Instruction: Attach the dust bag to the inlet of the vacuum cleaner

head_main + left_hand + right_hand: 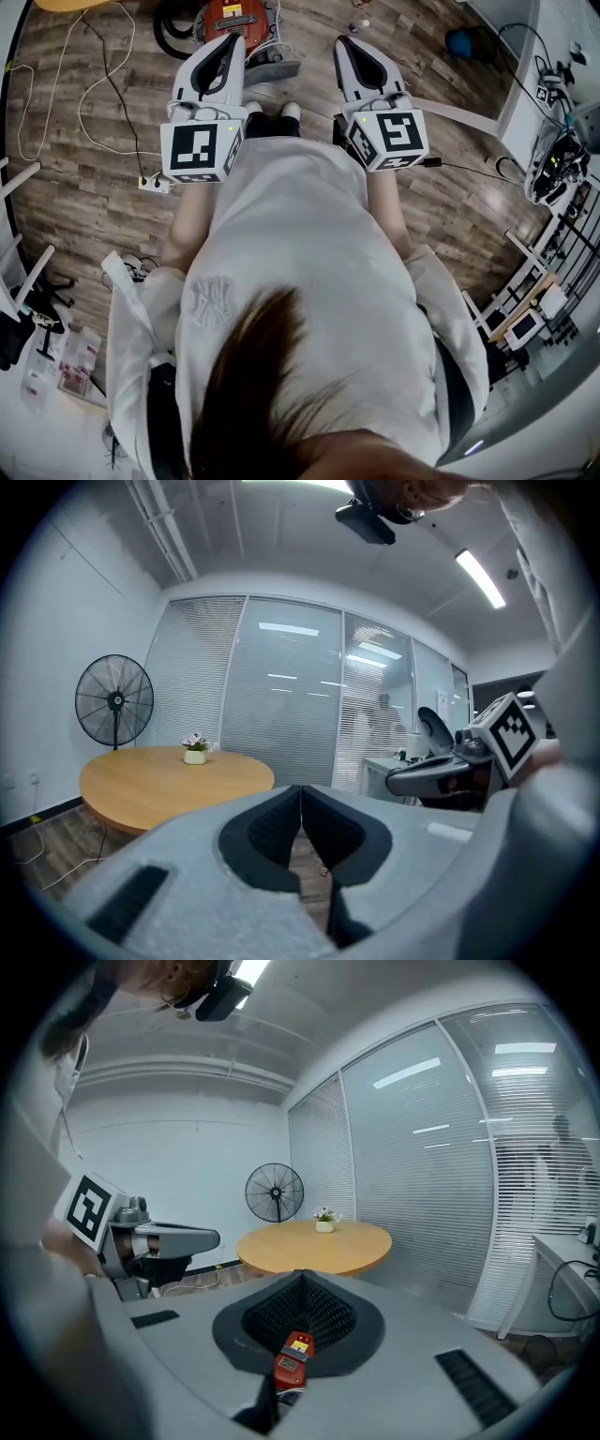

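Wood-plank flooring carries the red vacuum cleaner (234, 17), just beyond the fingertips. Left gripper (228, 42) and right gripper (352, 45) have fingers (272, 829) together, empty. Step: pre-approach. No dust bag discernible; next, locate and grasp it.

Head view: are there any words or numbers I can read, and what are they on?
"NY", faint interlocked letters: on the back of the person's white shirt.
Label on the red vacuum cleaner: too small to read.
Cubes on the left gripper and right gripper: only black-and-white square patterns, no letters or numbers.
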Demonstrator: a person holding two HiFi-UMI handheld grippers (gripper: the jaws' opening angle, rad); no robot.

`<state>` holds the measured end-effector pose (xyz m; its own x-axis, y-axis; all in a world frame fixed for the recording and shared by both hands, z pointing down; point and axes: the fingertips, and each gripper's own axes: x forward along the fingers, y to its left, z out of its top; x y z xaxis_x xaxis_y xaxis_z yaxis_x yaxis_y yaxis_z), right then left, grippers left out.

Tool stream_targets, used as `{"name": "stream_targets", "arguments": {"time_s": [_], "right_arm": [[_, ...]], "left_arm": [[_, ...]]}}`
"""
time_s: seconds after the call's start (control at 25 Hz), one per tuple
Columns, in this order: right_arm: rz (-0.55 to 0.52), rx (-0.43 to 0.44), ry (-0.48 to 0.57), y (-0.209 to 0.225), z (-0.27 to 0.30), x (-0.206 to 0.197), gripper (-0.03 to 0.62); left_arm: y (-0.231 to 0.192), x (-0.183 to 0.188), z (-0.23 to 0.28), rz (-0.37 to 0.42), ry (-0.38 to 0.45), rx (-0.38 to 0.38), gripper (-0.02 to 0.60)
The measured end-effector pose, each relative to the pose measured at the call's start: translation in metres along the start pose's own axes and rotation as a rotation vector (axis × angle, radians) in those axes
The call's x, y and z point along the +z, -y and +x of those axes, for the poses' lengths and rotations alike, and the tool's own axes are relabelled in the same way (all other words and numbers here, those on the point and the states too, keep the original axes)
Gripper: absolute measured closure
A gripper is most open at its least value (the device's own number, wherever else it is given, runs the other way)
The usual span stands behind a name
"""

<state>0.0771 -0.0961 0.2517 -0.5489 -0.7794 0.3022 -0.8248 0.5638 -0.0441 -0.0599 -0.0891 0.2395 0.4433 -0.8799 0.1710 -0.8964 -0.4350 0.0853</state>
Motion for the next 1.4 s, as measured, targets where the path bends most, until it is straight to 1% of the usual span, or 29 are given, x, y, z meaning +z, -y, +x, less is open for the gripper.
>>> {"name": "stream_targets", "arguments": {"time_s": [0.76,1.4], "right_arm": [[0.001,-0.017,0.009,0.001,-0.011,-0.001,0.592],[-0.017,-0.007,0.002,0.0,-0.008,-0.001,0.592]], "left_arm": [[0.007,0.0,-0.006,0.009,0.005,-0.007,0.563],[0.006,-0.002,-0.003,0.009,-0.006,-0.012,0.563]]}}
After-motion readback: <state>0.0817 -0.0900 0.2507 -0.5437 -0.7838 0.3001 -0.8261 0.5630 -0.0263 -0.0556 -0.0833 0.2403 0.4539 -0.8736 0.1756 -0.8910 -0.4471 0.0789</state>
